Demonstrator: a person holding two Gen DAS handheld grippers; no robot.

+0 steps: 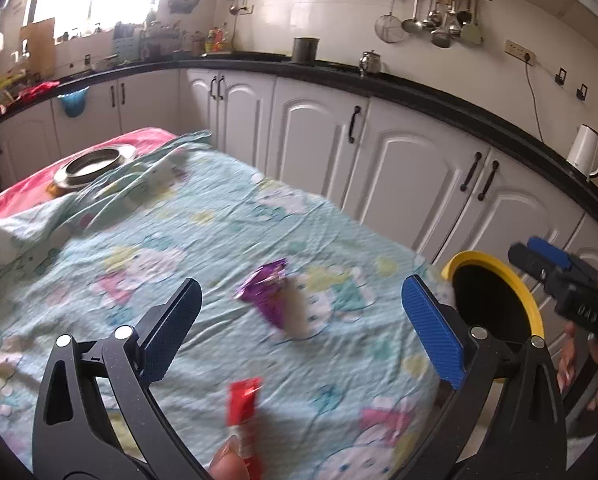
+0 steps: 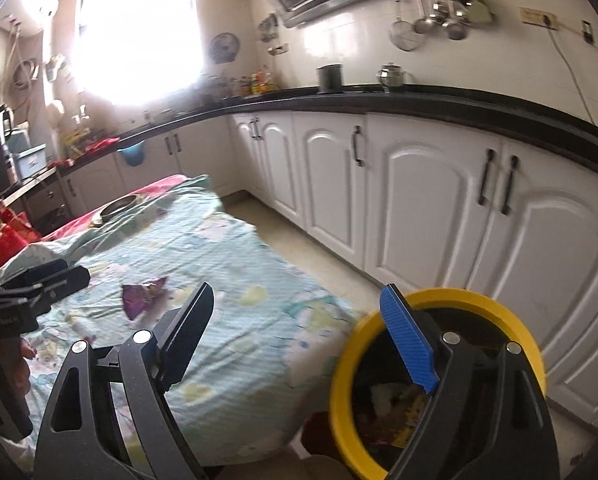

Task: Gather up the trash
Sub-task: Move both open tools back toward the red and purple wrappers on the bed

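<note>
Above the cloth-covered table (image 1: 227,216), both claws are spread wide and empty: the left gripper (image 1: 299,320) frames a purple wrapper (image 1: 265,286) lying there, the right gripper (image 2: 295,336) is held beside the yellow-rimmed bin (image 2: 475,300).

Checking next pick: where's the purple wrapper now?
Purple wrapper lies on the patterned sheet mid-table, ahead of the open left gripper, left of the yellow bin.

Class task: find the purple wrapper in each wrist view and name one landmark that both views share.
Left wrist: purple wrapper lies mid-picture on the patterned sheet, between the open fingers.
Right wrist: purple wrapper sits left of centre, same sheet.
Shared landmark: yellow-rimmed bin.
</note>
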